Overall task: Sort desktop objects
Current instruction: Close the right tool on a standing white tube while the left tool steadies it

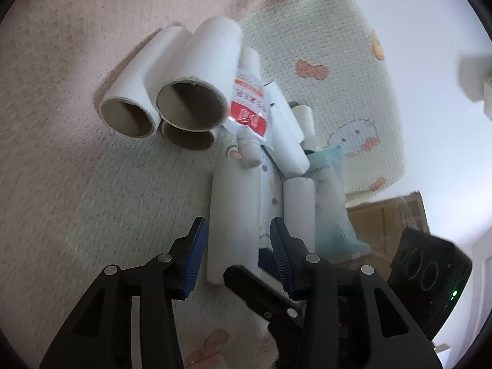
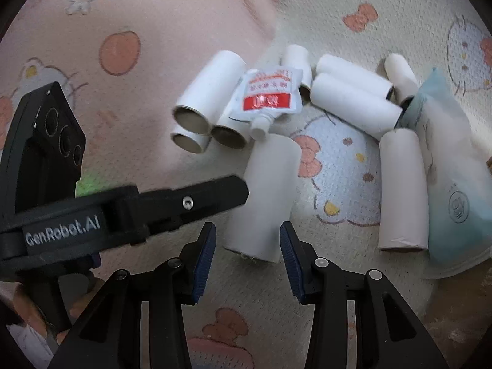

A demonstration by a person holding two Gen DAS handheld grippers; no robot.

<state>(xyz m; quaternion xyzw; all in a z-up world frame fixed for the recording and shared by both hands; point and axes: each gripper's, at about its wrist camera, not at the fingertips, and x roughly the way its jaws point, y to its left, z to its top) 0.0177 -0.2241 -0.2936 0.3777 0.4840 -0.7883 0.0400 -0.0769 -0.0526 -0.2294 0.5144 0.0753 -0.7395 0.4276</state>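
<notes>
A white cardboard tube lies on the rug, pointing away from both tools. My left gripper is open around its near part, with a gap at each blue pad. My right gripper is open too, and the tube's near end lies between its fingers without being pressed. Three stacked tubes show their open ends. A white pouch with a red label leans on them. Further tubes and a pale blue packet lie to the right.
Everything rests on a pink and cream cartoon rug. The left tool's black body crosses the right wrist view, held by a hand. The right tool's camera housing sits at lower right, with a cardboard box behind it.
</notes>
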